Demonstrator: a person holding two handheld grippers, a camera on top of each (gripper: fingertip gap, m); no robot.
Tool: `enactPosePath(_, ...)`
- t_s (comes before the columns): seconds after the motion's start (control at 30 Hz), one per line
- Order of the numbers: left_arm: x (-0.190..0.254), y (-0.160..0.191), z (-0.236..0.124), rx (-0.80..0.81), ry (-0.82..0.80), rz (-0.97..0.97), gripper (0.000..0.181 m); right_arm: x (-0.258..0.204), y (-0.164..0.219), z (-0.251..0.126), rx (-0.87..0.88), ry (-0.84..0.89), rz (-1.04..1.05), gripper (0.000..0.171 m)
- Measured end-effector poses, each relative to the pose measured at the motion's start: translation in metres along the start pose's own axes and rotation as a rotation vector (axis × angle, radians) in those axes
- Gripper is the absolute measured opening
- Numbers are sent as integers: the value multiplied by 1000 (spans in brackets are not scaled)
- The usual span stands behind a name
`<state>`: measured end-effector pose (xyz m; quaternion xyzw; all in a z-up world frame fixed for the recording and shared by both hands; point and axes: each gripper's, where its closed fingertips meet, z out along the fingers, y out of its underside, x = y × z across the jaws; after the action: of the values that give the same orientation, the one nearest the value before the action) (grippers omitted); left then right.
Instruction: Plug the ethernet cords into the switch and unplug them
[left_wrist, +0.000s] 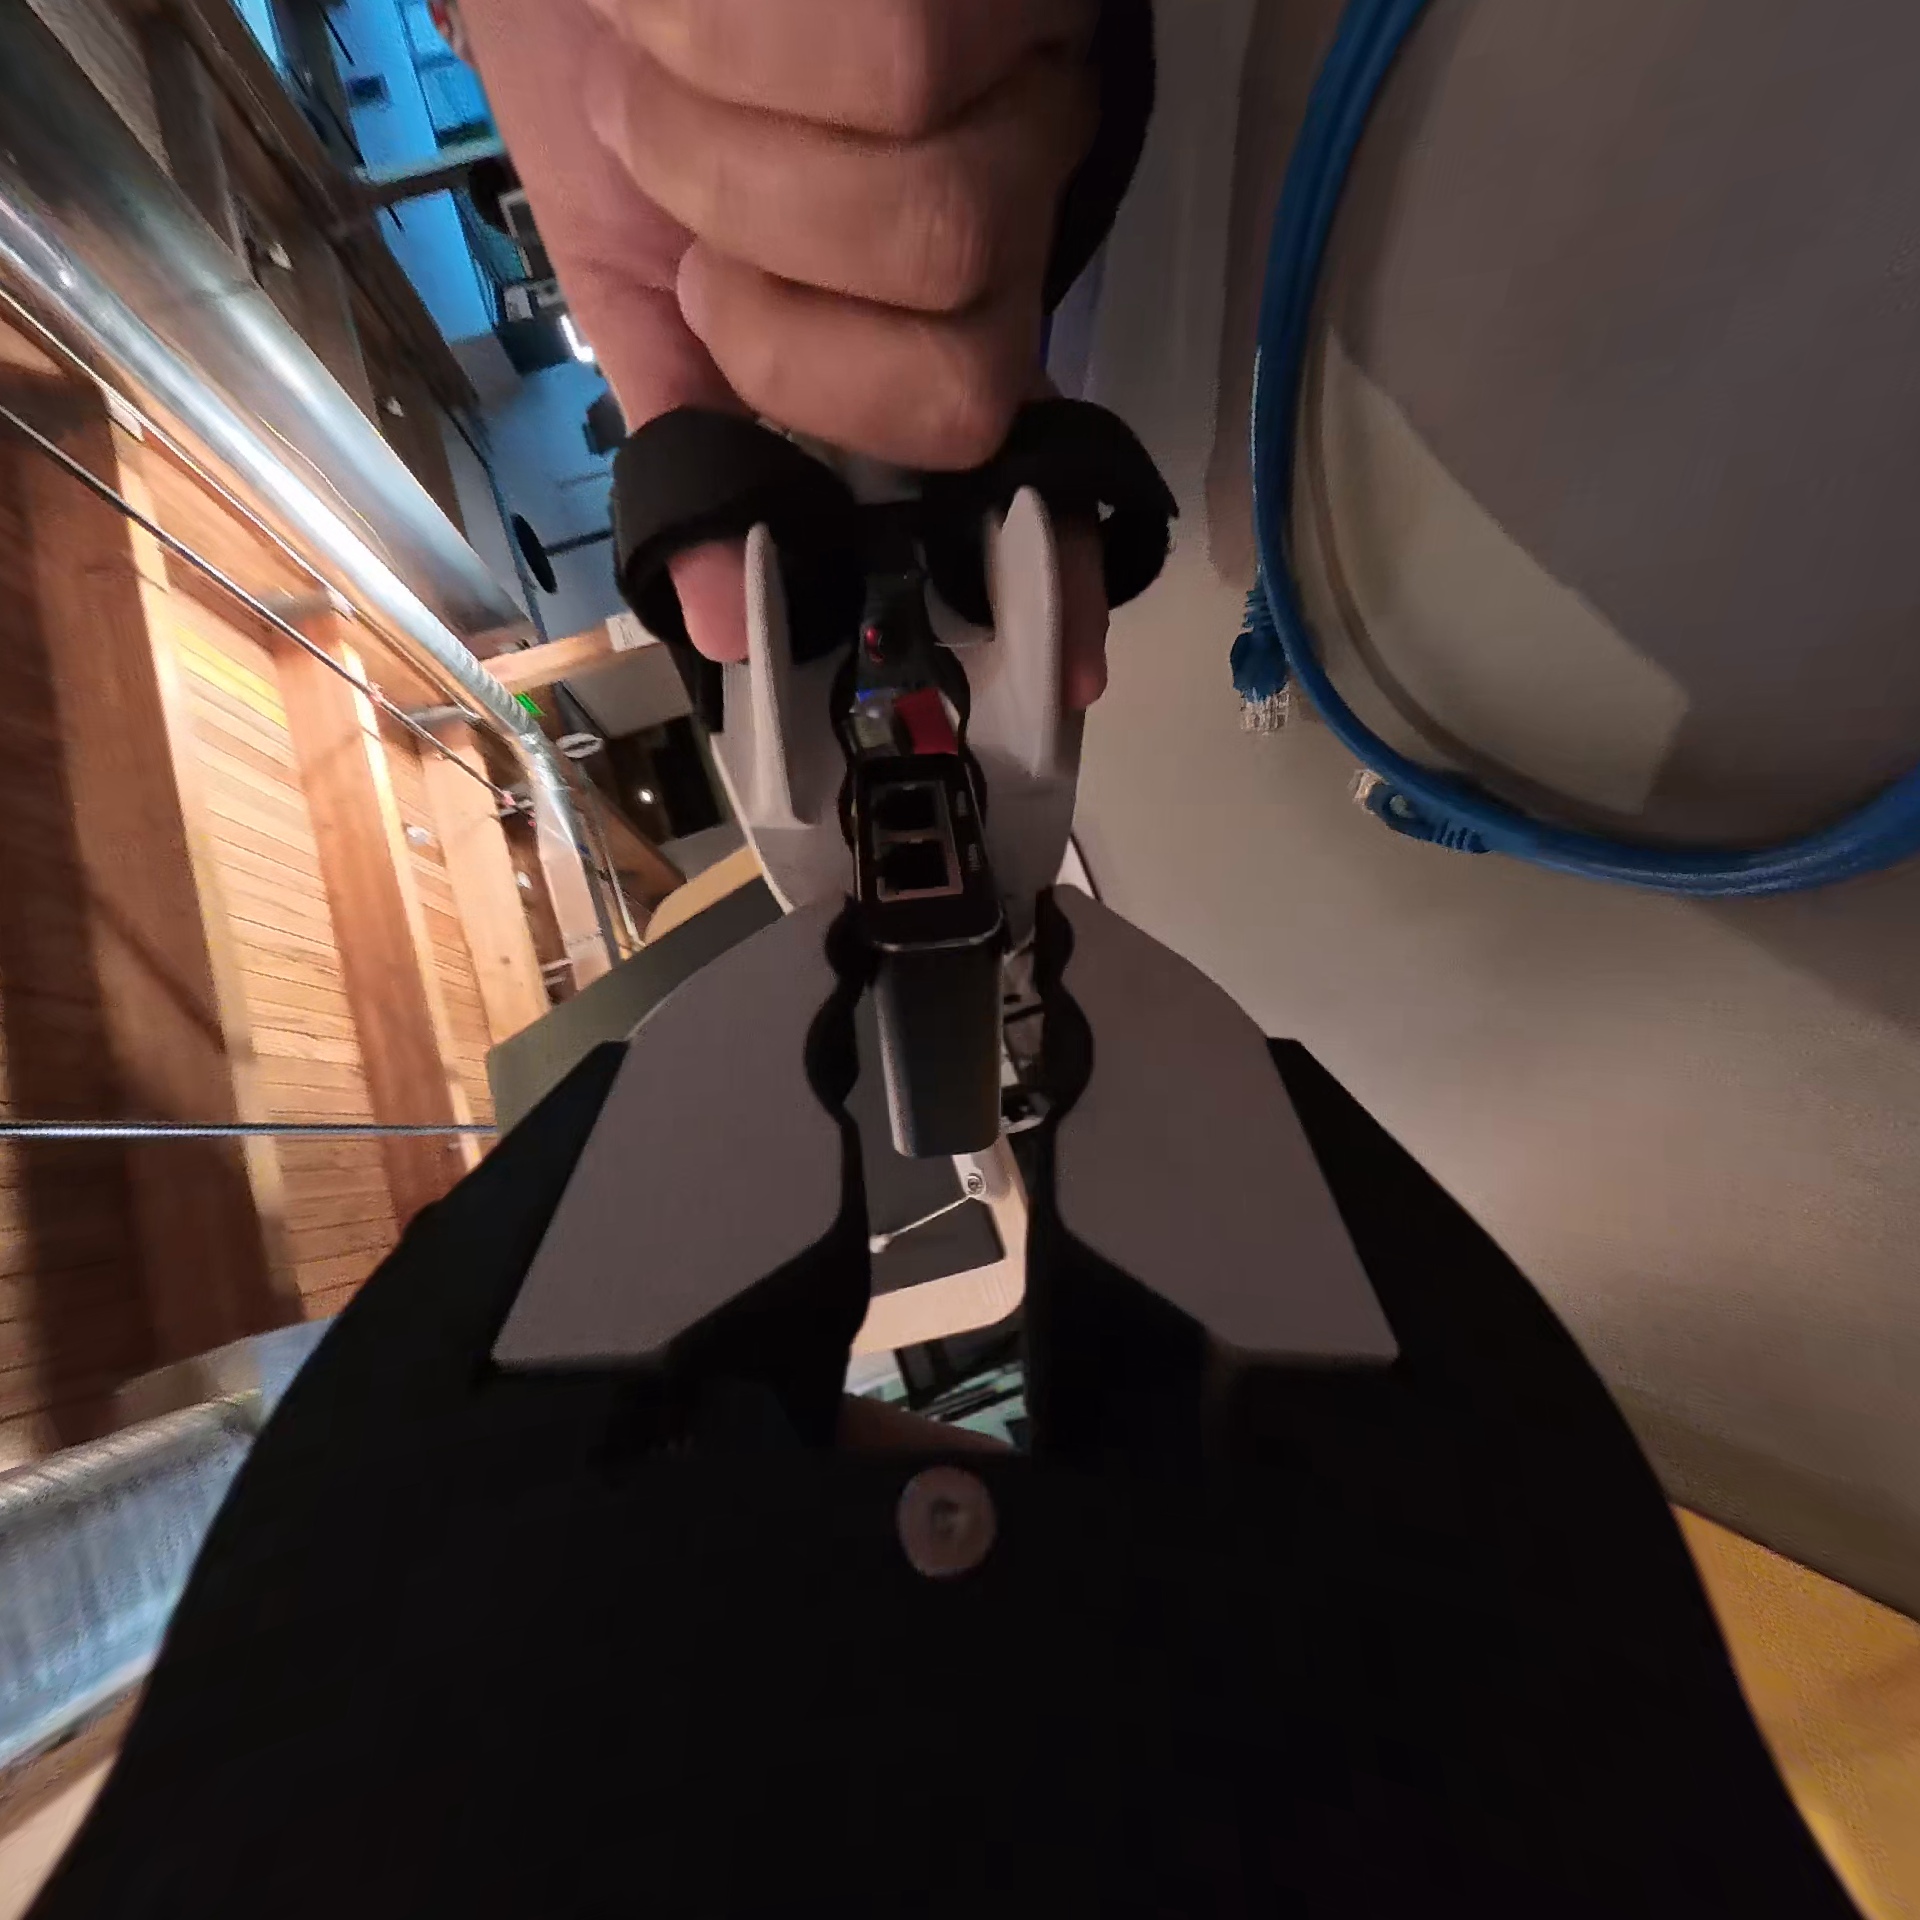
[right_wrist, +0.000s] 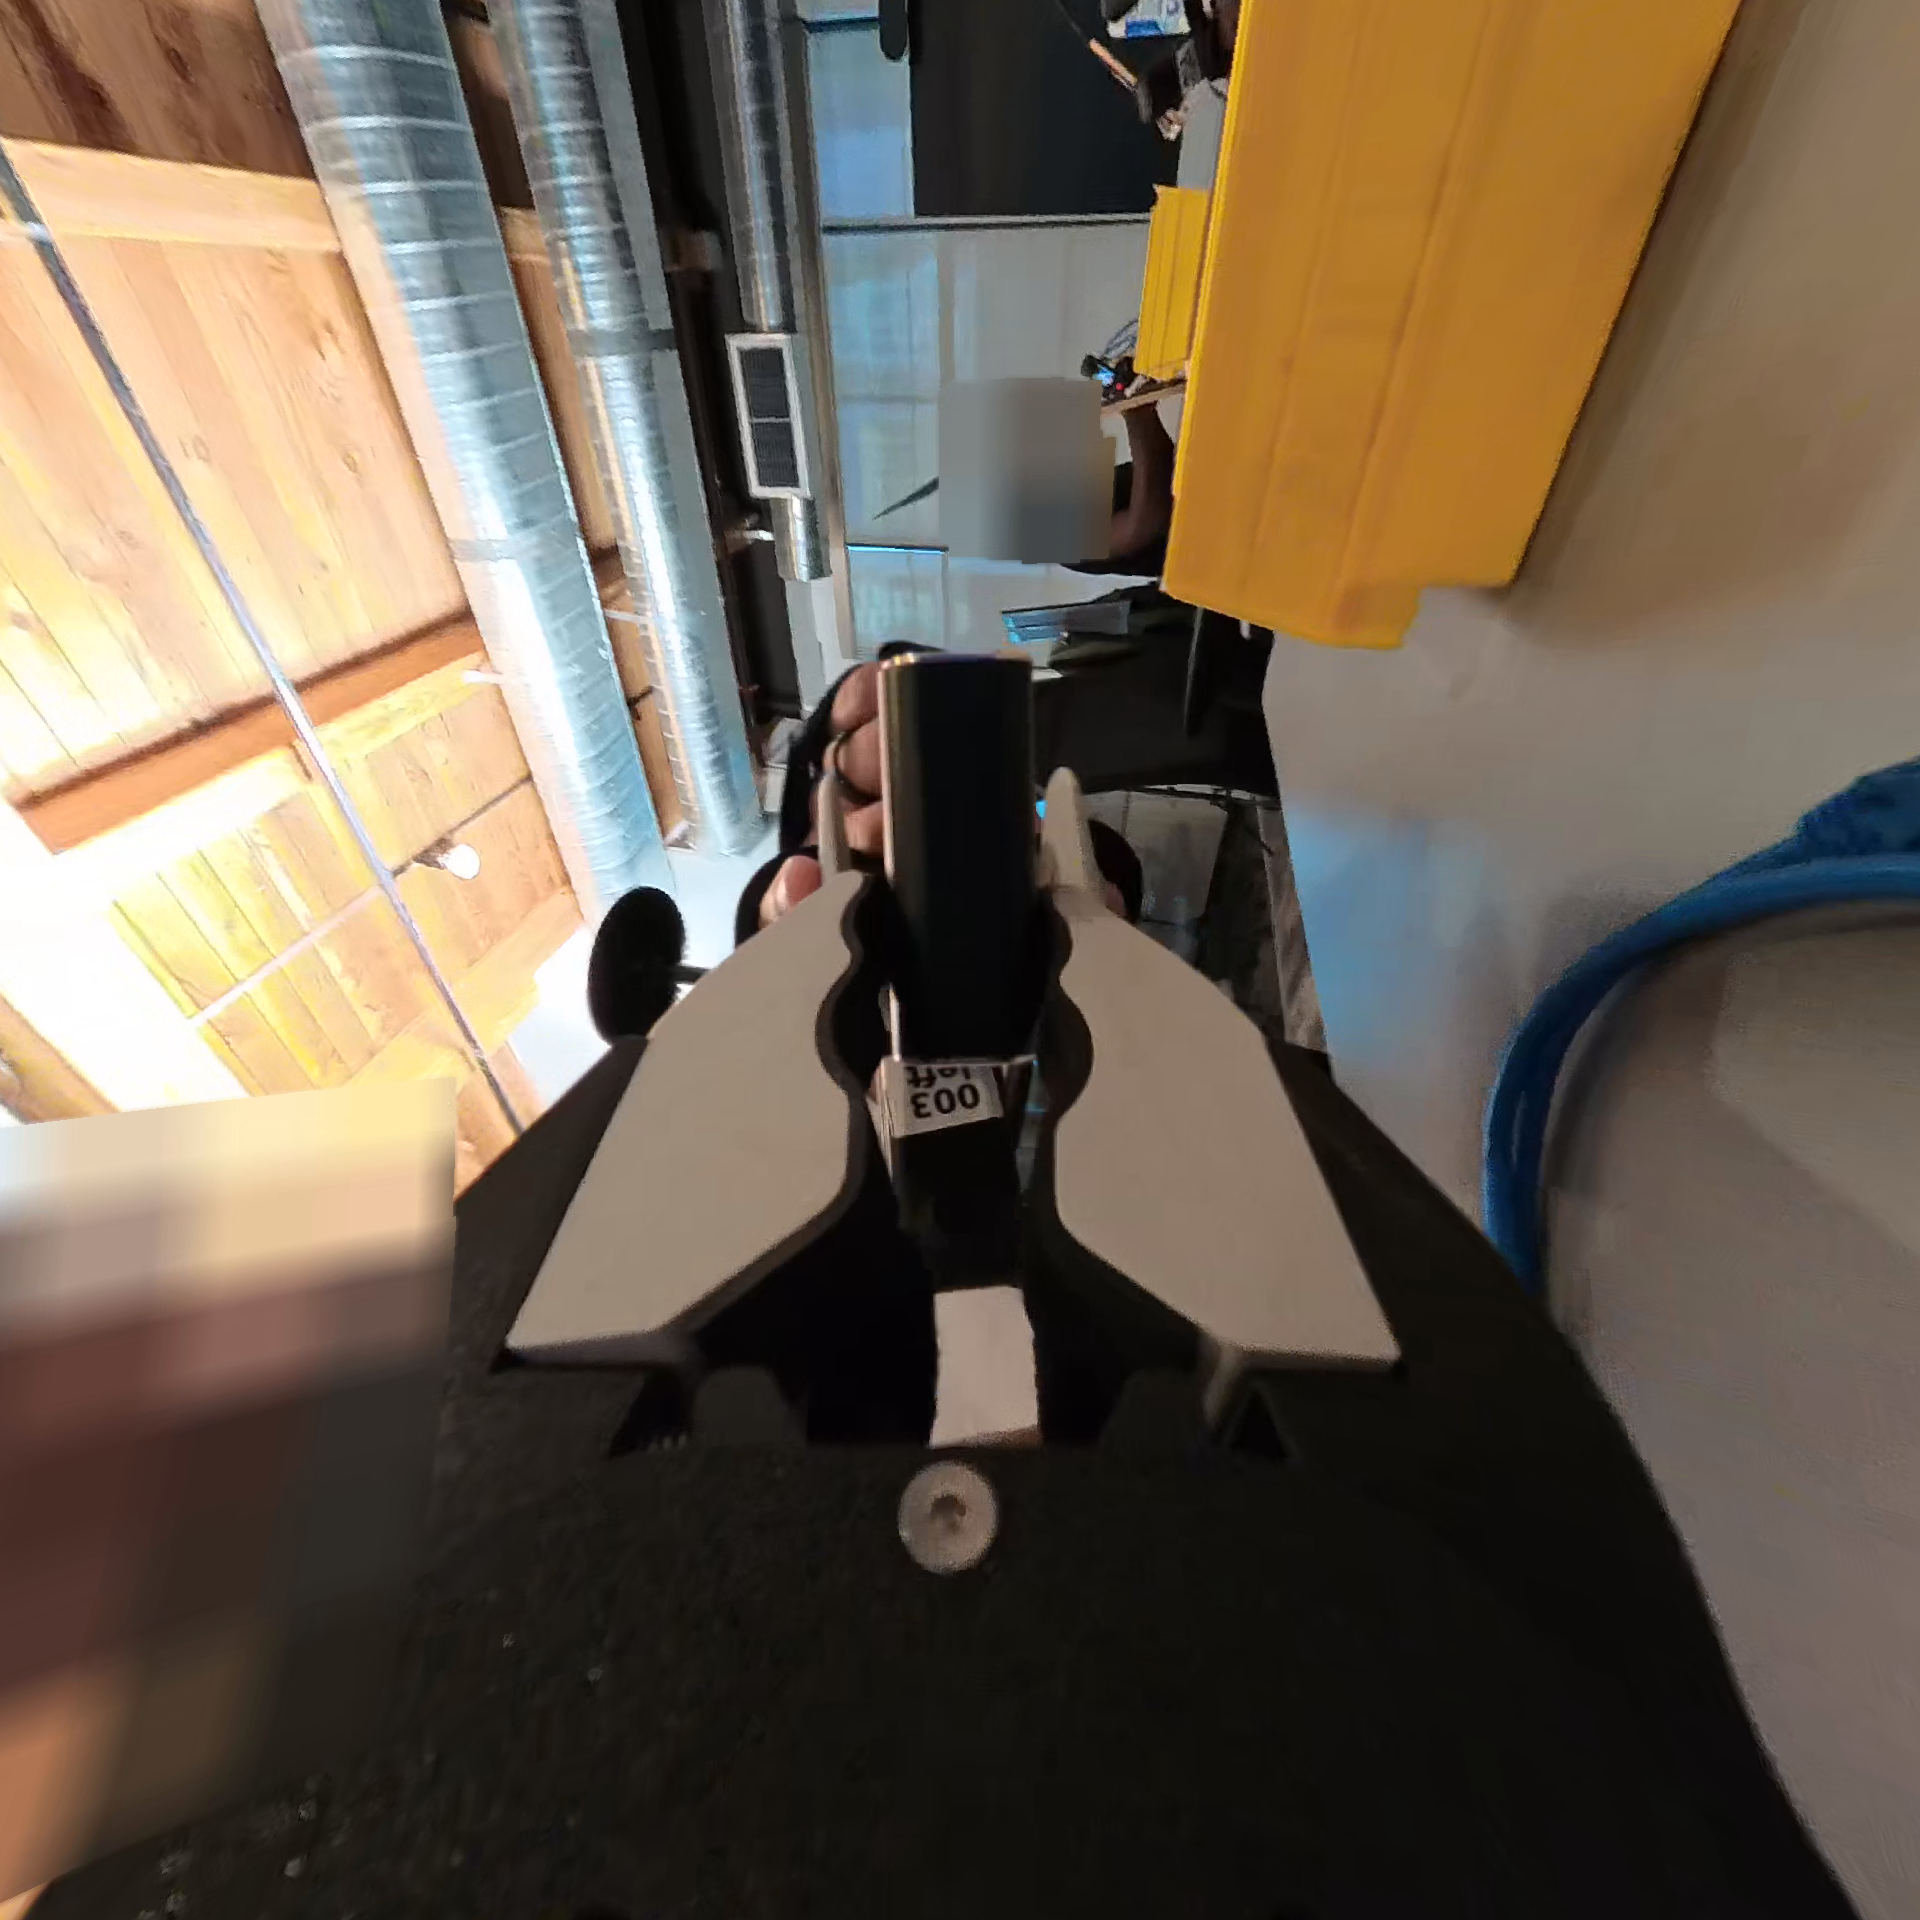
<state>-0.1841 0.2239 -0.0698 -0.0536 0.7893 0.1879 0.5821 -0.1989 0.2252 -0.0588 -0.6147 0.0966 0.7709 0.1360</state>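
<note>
The small black switch (left_wrist: 930, 997) is held in the air between my two grippers, which face each other. Its end with two empty ports (left_wrist: 909, 842) points toward the left camera. My left gripper (left_wrist: 945, 935) is shut on the switch's body. My right gripper (right_wrist: 956, 914) is shut on the switch (right_wrist: 956, 831) from the opposite end, and it shows beyond the switch in the left wrist view (left_wrist: 904, 717), held by a hand. Blue ethernet cords (left_wrist: 1351, 520) lie coiled on the grey table (left_wrist: 1164, 1039), with two loose plugs (left_wrist: 1262, 665) unplugged.
The cords curve around a round grey disc (left_wrist: 1662, 416) on the table. A yellow bin (right_wrist: 1403, 312) stands on the table farther off. The blue cord also shows at the right edge of the right wrist view (right_wrist: 1538, 1039). Wooden ceiling and metal ducts fill the left. Less than 4 cm separates the two grippers' tips.
</note>
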Motion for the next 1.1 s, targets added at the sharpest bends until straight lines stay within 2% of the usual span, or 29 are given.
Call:
enactPosePath(0.13, -2, 8, 3, -58, -46, -90, 26, -3, -8, -3, 13, 3, -58, 29)
enactPosePath(0.23, -3, 14, 5, -92, -33, -326, 25, -10, -23, -17, 100, 24, -178, 41)
enactPosePath(0.27, -3, 18, 7, -109, -33, -425, 25, -12, -26, -22, 116, 57, -253, 40)
enactPosePath(0.4, 15, 31, 19, -172, -10, -746, 25, -16, -22, -35, 152, 256, -590, 40)
enactPosePath(0.5, 23, 43, 38, -223, -45, -836, 25, -8, -8, -43, 131, 457, -856, 38)
enactPosePath(0.6, 20, 56, 65, -207, -89, -938, 25, 8, 2, -64, 122, 675, -1081, 38)
enactPosePath(0.73, 20, 72, 100, -159, -136, -1000, 25, 27, 0, -101, 185, 918, -1211, 39)
enactPosePath(0.83, 31, 71, 118, -115, -129, -1052, 25, 47, -12, -124, 206, 1113, -1216, 38)
enactPosePath(0.9, 40, 65, 122, -94, -110, -1011, 25, 58, -26, -131, 187, 1213, -1226, 32)
enactPosePath(1.1, 26, 54, 117, -27, -123, -945, 25, 89, -46, -115, -65, 1275, -1248, 26)
